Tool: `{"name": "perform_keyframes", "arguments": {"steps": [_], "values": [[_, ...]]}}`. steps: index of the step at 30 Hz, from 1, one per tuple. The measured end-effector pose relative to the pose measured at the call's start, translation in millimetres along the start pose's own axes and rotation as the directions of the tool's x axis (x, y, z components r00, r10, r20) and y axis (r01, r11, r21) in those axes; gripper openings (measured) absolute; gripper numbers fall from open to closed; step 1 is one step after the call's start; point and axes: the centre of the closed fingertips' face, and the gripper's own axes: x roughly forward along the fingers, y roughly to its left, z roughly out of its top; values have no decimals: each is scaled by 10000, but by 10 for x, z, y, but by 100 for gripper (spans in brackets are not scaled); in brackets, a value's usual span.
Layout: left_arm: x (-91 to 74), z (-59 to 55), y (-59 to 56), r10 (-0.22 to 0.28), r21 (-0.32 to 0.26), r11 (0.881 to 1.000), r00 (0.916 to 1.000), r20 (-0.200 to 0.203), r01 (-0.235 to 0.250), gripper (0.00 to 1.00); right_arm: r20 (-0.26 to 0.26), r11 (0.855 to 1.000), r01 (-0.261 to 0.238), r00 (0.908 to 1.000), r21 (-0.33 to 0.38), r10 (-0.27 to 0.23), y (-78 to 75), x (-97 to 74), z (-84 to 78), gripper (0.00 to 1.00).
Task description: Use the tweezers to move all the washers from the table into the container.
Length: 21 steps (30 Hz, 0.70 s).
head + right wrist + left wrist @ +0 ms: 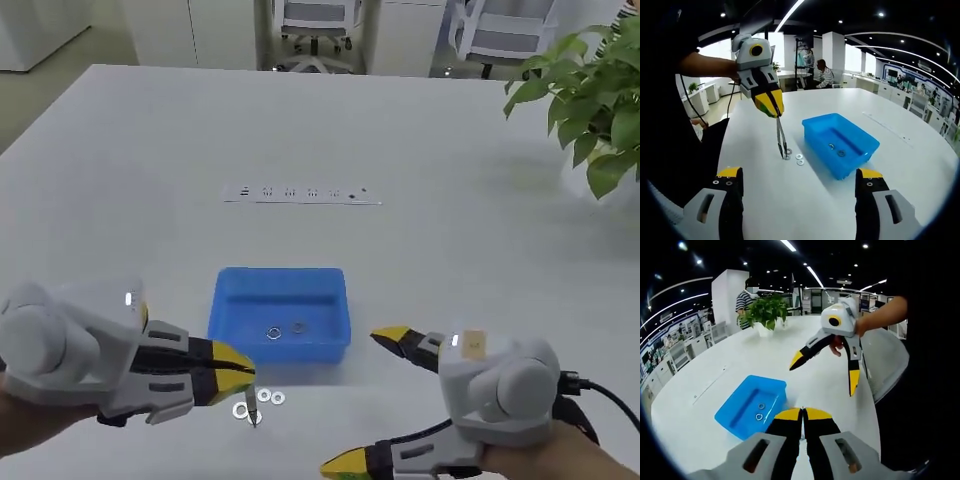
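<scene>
A blue container (280,290) sits mid-table with two washers (274,333) inside, which are also in the left gripper view (760,411). Three washers (264,397) lie on the table just in front of it. My left gripper (245,368) is shut on thin metal tweezers (781,137), which point down. Their tips rest at the leftmost loose washer (788,151); I cannot tell whether it is pinched. My right gripper (362,400) hovers open and holds nothing, to the right of the washers and in front of the container (840,142).
A white power strip (300,194) lies beyond the container. A potted plant (590,100) overhangs the table's far right. Office chairs (318,25) stand past the far edge. Bare tabletop (470,240) surrounds the container.
</scene>
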Motion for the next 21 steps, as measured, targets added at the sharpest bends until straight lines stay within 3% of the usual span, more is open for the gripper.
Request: {"name": "perform_keyframes", "arguments": {"steps": [11, 21], "values": [[-17, -37, -20, -379, 204, 9991, 9991, -198, 383, 5, -37, 9909, -949, 9955, -957, 950, 114, 225, 101, 76], [-36, -40, -29, -596, 369, 9974, 9972, -444, 613, 5, -389, 9649, -1920, 9814, -1791, 1880, 217, 439, 130, 52]]}}
